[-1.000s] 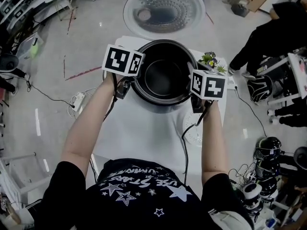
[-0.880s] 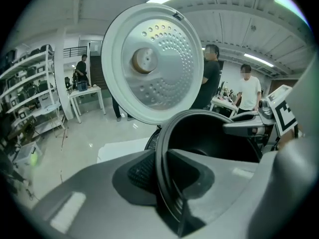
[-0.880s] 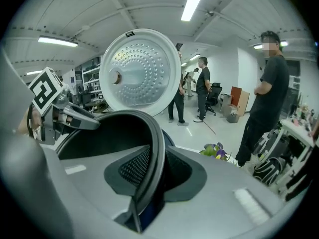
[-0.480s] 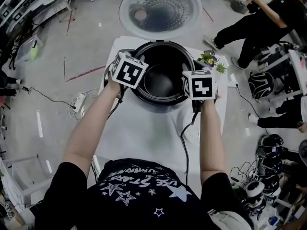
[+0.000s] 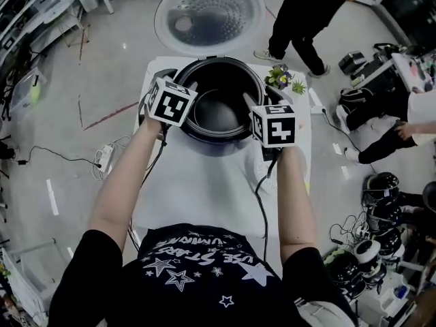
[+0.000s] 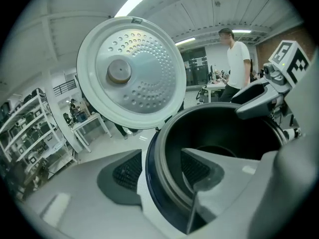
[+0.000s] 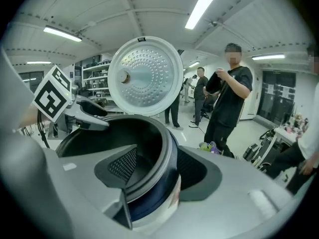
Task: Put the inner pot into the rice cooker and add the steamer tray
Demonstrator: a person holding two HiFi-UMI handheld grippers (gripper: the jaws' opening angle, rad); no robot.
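Note:
The dark inner pot (image 5: pixel 219 107) sits down inside the white rice cooker (image 5: pixel 204 144), whose round lid (image 5: pixel 209 13) stands open behind it. My left gripper (image 5: pixel 189 87) straddles the pot's left rim, one pad outside and one inside (image 6: pixel 162 153), with small gaps on both sides. My right gripper (image 5: pixel 252 101) straddles the right rim the same way (image 7: pixel 157 151). Its jaws have just been opening, and the pads stand off the rim between them. A white perforated disc (image 5: pixel 271 182) lies by the right forearm, mostly hidden.
The cooker stands on a small white table (image 5: pixel 204 196). A little potted plant (image 5: pixel 283 79) sits at its far right corner. A cable runs from the right gripper along the table. People stand behind on the right (image 5: pixel 306 5), and a power strip (image 5: pixel 103 157) lies on the floor to the left.
The left gripper has rolled on the left rim. The right gripper has shifted left toward the pot, and its jaws now look wider. The people behind have walked on.

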